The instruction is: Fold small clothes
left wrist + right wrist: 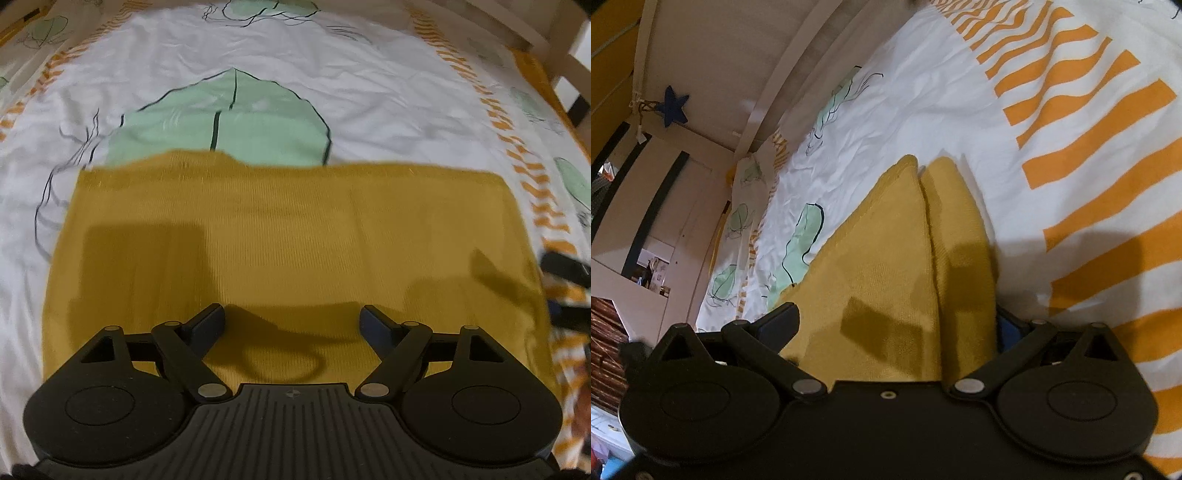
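We see the bed first, its white cover printed with green leaves and orange stripes, spreading out ahead of and to both sides of each hand-held gripper. On it lies the mustard-yellow garment, directly under and just beyond the left hand-held gripper, flat and squared off into a neat rectangle with straight far and side edges. From the right wrist view the same garment shows two layers meeting along a seam-like line that runs away from the right hand-held gripper, so we judge at least one fold already made. What is left, as far as we can tell, is perhaps one more fold to make it smaller, or setting it aside; no other clothes show. The left hand-held gripper stands spread wide with nothing between its fingers, poised over the near part of the cloth. The right hand-held gripper is likewise spread, cloth lying between its fingers without being pinched.
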`<state>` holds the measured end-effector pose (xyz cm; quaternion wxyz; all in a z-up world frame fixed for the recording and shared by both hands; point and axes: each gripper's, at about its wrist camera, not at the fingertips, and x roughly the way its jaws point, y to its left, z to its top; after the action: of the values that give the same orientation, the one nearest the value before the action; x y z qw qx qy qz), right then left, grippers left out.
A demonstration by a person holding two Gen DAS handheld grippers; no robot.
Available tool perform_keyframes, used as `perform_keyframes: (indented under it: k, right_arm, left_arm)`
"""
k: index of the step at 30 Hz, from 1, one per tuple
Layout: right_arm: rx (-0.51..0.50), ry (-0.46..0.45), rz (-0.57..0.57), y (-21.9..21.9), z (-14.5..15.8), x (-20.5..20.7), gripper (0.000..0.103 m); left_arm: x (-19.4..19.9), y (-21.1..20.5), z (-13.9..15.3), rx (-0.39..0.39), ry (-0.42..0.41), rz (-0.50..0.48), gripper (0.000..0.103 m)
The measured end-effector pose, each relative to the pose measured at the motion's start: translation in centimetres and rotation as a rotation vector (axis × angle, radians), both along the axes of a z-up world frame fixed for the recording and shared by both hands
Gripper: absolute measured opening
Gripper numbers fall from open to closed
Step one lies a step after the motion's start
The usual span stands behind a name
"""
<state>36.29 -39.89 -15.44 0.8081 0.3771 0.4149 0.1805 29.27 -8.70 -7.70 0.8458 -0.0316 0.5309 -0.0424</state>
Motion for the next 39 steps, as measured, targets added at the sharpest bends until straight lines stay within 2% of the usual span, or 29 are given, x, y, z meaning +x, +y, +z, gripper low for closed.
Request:
perform_keyframes:
  k: [5, 10, 16, 24, 25, 26, 27, 28, 30, 31, 33, 37, 39]
  right_arm:
    - [-0.032, -0.008, 0.019, 0.7, 0.2, 0.2, 0.103]
    - [-0.031, -0.017, 0.028, 0.6, 0.0, 0.2, 0.103]
    - [-0.026, -0.025, 0.026, 0.5, 0.0, 0.1, 0.103]
    - [0.003, -0.040, 0.058, 0.3, -0.1, -0.1, 0.102]
    - [0.004, -0.041, 0.067, 0.3, -0.1, 0.0, 0.100]
    - [-0.001, -0.037, 0.067, 0.3, -0.1, 0.0, 0.091]
    - [-0.004, -0.024, 0.059, 0.3, -0.2, 0.1, 0.075]
    - [0.000, -0.009, 0.048, 0.2, -0.4, 0.1, 0.067]
    - [-0.001, 0.026, 0.019, -0.2, -1.0, 0.1, 0.040]
    - [-0.007, 0.040, 0.003, -0.4, -1.3, 0.0, 0.034]
    - [0.010, 0.047, -0.008, -0.8, -1.5, 0.0, 0.029]
    - [-0.068, 0.042, 0.005, 0.2, -0.3, 0.0, 0.027]
    - [-0.113, 0.043, 0.002, 0.8, 0.3, 0.0, 0.027]
  left_arm:
    - [-2.1, -0.7, -1.3, 0.049, -0.028, -0.034, 0.081]
    - [-1.9, -2.0, -2.2, 0.109, -0.063, -0.057, 0.091]
    - [-2.4, -1.4, -2.3, 0.079, -0.092, -0.064, 0.091]
    - [-2.2, -1.3, -2.3, 0.069, -0.079, -0.063, 0.093]
    - [-2.2, -1.3, -2.3, 0.066, -0.079, -0.060, 0.094]
    - [-2.2, -1.1, -2.3, 0.061, -0.080, -0.057, 0.094]
    - [-2.2, -1.1, -2.3, 0.056, -0.081, -0.055, 0.095]
    - [-2.2, -1.0, -2.4, 0.053, -0.082, -0.055, 0.096]
    - [-2.1, -1.0, -2.4, 0.048, -0.079, -0.055, 0.096]
    - [-2.1, -0.9, -2.4, 0.045, -0.081, -0.057, 0.096]
    - [-2.1, -0.7, -2.4, 0.038, -0.082, -0.063, 0.097]
    - [-1.8, -0.2, -1.8, 0.018, -0.048, -0.087, 0.093]
    - [-1.8, 0.9, -1.1, -0.021, -0.038, -0.083, 0.081]
